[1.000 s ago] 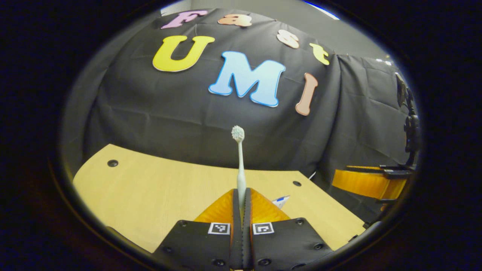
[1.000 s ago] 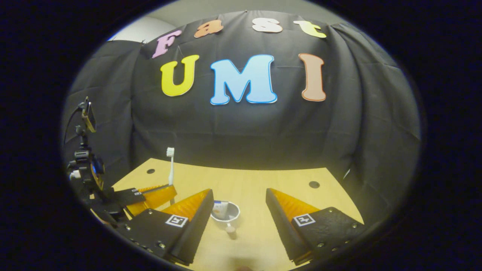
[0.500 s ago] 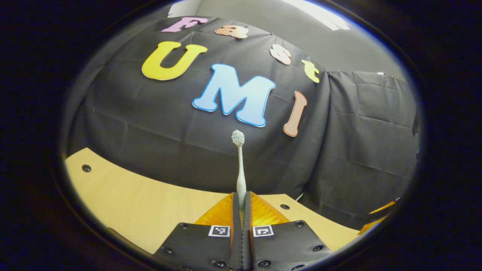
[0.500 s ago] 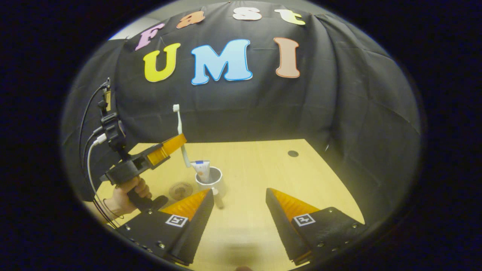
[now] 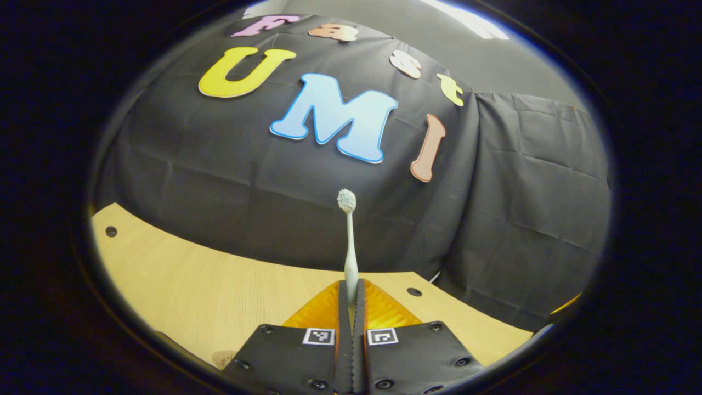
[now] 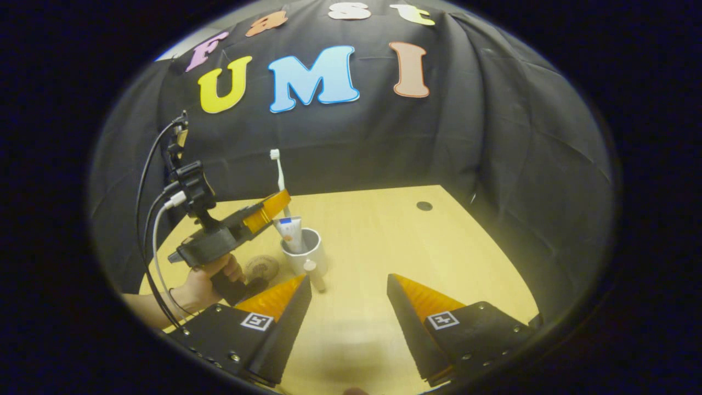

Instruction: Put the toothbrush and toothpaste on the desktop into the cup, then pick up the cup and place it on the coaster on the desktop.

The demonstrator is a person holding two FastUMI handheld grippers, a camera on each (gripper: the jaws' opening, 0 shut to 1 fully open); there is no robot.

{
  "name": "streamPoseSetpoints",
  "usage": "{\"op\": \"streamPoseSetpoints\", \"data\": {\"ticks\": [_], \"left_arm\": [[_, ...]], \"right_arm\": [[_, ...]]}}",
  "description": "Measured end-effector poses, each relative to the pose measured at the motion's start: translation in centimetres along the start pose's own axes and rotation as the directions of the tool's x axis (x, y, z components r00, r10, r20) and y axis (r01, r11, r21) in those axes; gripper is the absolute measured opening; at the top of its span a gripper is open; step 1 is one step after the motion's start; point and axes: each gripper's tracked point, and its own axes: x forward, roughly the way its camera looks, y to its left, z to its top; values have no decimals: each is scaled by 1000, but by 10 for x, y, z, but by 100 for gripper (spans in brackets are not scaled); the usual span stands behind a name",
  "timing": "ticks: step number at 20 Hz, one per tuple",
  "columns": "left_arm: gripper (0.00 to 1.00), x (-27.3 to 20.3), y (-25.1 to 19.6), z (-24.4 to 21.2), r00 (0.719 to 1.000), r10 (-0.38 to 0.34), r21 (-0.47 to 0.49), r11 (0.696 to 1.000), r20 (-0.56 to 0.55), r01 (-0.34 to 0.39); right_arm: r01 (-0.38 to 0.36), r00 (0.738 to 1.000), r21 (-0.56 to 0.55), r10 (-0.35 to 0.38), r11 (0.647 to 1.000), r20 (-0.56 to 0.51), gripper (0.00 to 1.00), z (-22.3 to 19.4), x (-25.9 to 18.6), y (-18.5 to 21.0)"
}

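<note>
1. Left claw [image 5: 351,291] has its two orange fingers pressed together on the handle of the pale white plastic toothbrush [image 5: 349,241], and the bristle head points straight up and away from the fingers. I judge that it is held by the lower handle so that the free bottom end can go into the cup first.
2. From the right gripper view, this left claw [image 6: 271,206] hovers just above and beside the white round cup [image 6: 307,253], and the toothbrush [image 6: 279,173] stands nearly upright over the rim.
3. Inside the cup stands the white toothpaste tube with blue band [image 6: 290,231], leaning on the wall, so half of the filling step looks done.
4. Right claw [image 6: 349,307] is wide apart and holds nothing; it waits low above the light wooden surface [image 6: 395,247], probably to take the cup afterwards.
5. Left of the cup, just beside it, lies the small round brown coaster [image 6: 261,267], near the hand [image 6: 211,274] that holds the left tool. The cup is not on it yet.
6. Next move needs a straight lowering, because the tube already takes room inside.
</note>
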Motion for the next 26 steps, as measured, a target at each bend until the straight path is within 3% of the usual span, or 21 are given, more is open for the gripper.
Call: {"op": "streamPoseSetpoints", "data": {"ticks": [7,13,14,15,16,17,18,19,22,26], "left_arm": [[13,-7,-6,-9,999,-15,25,1000,-46,16],[28,-21,2,-11,996,25,37,999,-81,-22],[35,-26,4,-11,996,32,37,999,-88,-29],[32,-29,7,-11,995,44,37,998,-94,-41],[58,-35,10,-10,993,54,37,998,-101,-50],[64,-40,12,-8,992,67,40,997,-105,-63],[58,-45,15,-7,991,82,43,996,-104,-77],[63,-51,17,-2,991,91,43,995,-99,-87],[90,-67,21,12,990,117,55,992,-73,-113],[92,-85,23,28,987,151,89,985,-49,-147]], "right_arm": [[-7,1000,-20,7,1000,14,87,3,-1,3],[-36,999,-43,36,998,14,87,7,2,7],[-42,999,-52,43,998,17,87,7,3,8],[-48,999,-62,49,997,14,87,8,3,10],[-52,999,-72,53,996,11,87,8,5,11],[-59,998,-80,59,995,6,87,8,7,12],[-67,998,-87,67,994,-3,87,7,8,14],[-77,997,-95,76,993,-13,87,7,10,15],[-90,995,-116,84,989,-54,86,2,19,19],[-98,987,-157,76,983,-139,87,-10,43,29]]}}
